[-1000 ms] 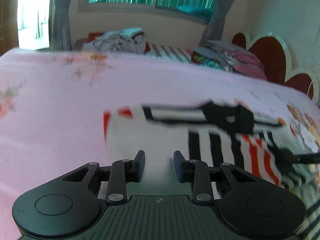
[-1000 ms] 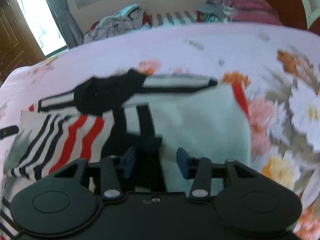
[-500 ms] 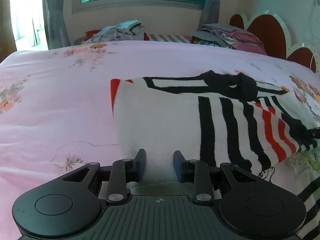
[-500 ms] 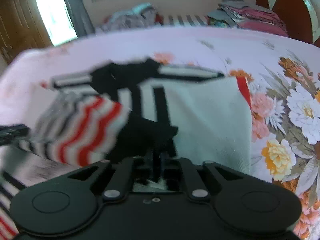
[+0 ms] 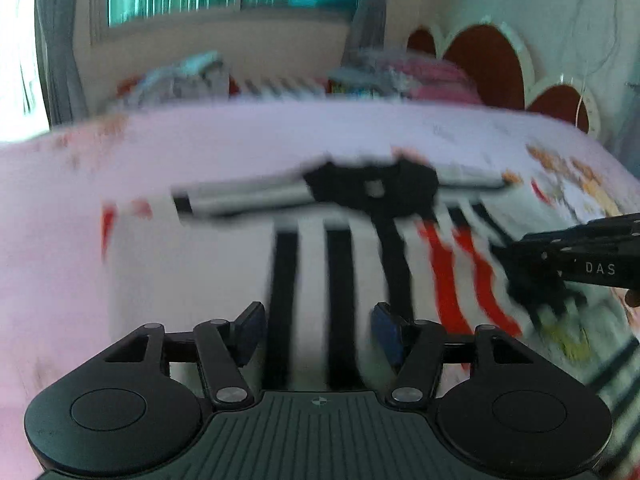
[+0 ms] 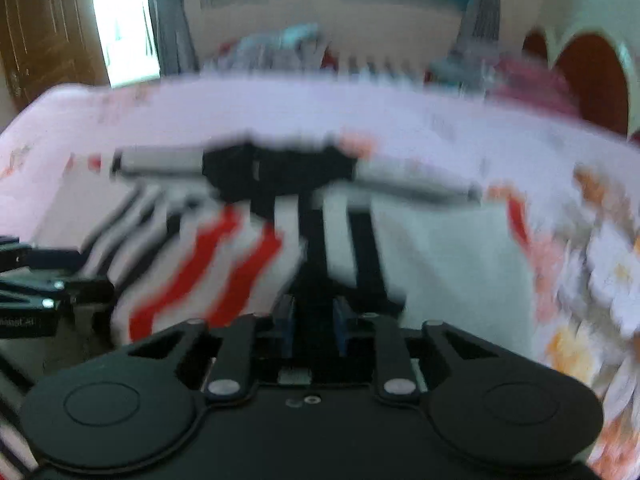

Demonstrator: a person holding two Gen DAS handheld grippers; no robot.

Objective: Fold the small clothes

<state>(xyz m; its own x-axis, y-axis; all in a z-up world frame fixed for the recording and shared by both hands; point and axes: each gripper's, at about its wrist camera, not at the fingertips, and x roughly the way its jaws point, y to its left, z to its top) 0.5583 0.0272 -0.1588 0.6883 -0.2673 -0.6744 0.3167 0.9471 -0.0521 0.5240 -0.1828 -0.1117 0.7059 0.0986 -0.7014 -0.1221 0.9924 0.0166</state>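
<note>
Nearest the left wrist camera, the left gripper [image 5: 316, 330] is seen with its blue-padded jaws opening; the white knit panel of the small striped garment [image 5: 192, 280] lies between them, yet the pads stand apart from the cloth and nothing is pinched. In the right wrist view the right gripper [image 6: 312, 326] is drawn nearly together, its jaws opening slightly, with dark fabric bunched between the pads — a grip on the garment is judged likely, though the blur leaves contact uncertain.

The white, black and red striped knitted garment is spread on the pink floral bedsheet [image 5: 52, 240], its black collar [image 5: 372, 190] toward the far side and a red-striped sleeve flap [image 6: 208, 264] folded over the middle. The right gripper is also seen from the left view at the sleeve edge.

Farther back, heaps of other clothes [image 5: 184, 76] are piled by the wall, beneath the window, beside a red scalloped headboard [image 5: 484, 64].

From here the fold could be spoiled: if the right pads slip, the flap would be dropped crooked — and soft knit could be dragged along by a departing jaw.
</note>
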